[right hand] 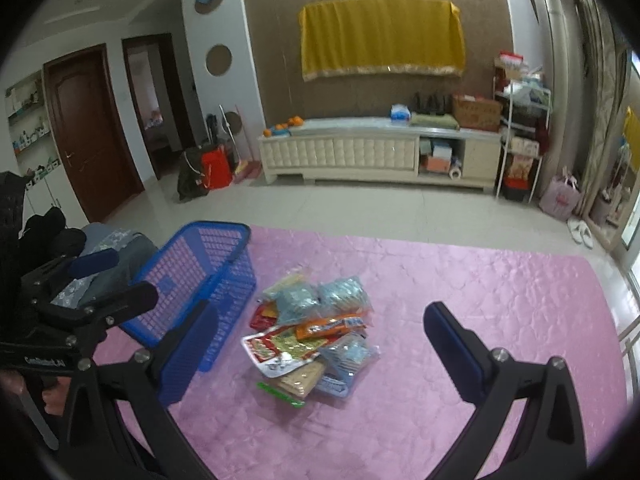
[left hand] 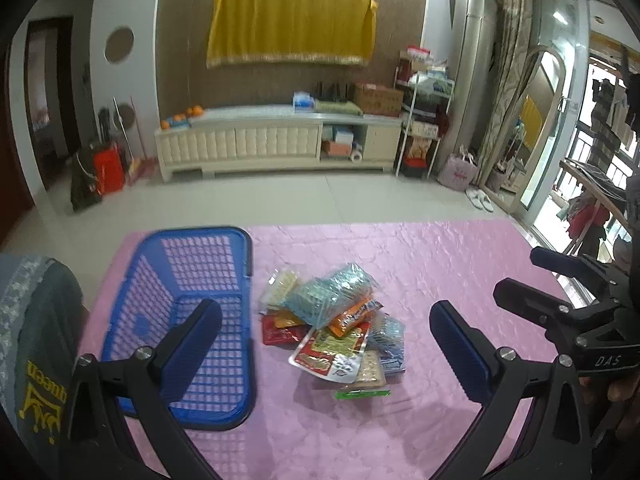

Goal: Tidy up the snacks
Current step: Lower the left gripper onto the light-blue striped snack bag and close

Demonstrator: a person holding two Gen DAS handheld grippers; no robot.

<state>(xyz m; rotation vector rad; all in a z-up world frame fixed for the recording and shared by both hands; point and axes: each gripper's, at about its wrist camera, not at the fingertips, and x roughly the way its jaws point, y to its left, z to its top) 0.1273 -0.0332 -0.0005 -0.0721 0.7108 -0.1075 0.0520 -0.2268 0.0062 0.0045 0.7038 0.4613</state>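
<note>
While both claws gape empty, the snack pile [left hand: 340,328] lies just ahead, between them.

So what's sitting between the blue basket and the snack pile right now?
Nothing: only a narrow strip of bare pink tablecloth separates the blue basket from the snack pile. The left wrist view shows it best.

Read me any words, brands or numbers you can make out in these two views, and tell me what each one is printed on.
"DAS": white letters on the body of the right gripper, seen from the left wrist view.
"queen", upside down in yellow with a crown: on the grey fabric at the left edge.
White lettering on the left gripper body: too blurred to read.
Print on the snack packets: too small and blurred.
Cardboard box print: unreadable.
</note>
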